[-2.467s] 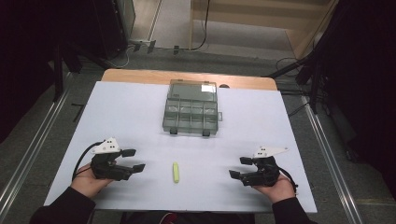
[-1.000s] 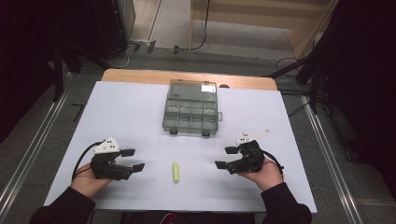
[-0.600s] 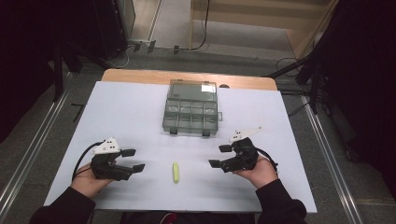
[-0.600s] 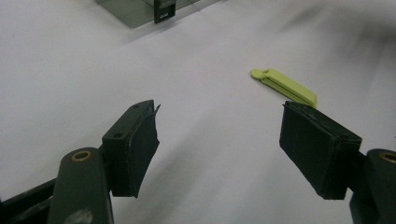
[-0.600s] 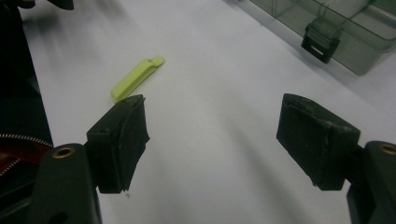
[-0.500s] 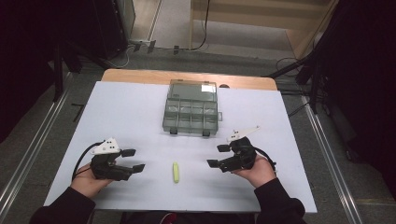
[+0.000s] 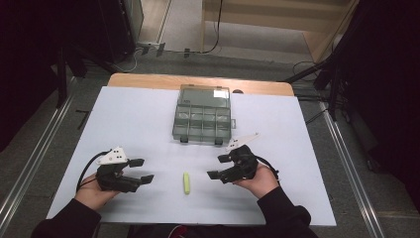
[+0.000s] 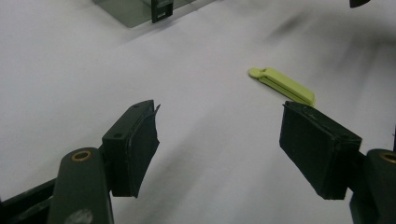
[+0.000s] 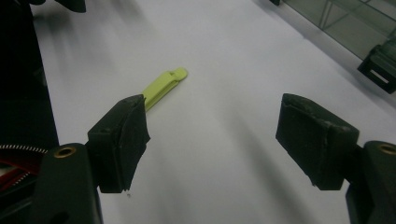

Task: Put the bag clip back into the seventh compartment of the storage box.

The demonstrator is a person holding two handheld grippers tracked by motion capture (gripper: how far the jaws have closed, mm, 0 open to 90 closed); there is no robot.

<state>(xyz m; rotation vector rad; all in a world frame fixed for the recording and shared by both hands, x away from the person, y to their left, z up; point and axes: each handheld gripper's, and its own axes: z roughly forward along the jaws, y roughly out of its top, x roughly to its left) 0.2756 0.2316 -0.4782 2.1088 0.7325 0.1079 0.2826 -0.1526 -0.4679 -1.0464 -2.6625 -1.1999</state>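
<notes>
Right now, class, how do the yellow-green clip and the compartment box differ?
The yellow-green clip is small, slim and opaque; the compartment box is far larger, see-through grey and divided into cells. The clip lies near the person, between the tongs; the box sits farther back. Both rest flat on the white table.

Both grippers' fingers [image 7: 139,169] [image 7: 220,167] spread wide

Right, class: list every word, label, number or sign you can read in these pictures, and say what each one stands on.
No text can be read in these pictures.
Compartment box: a pale patch on its lid could be a label or glare; too small to tell.
Yellow-green clip: no marking shows.
Left hand-held gripper and right hand-held gripper: no lettering visible.
White table cover: plain.
</notes>
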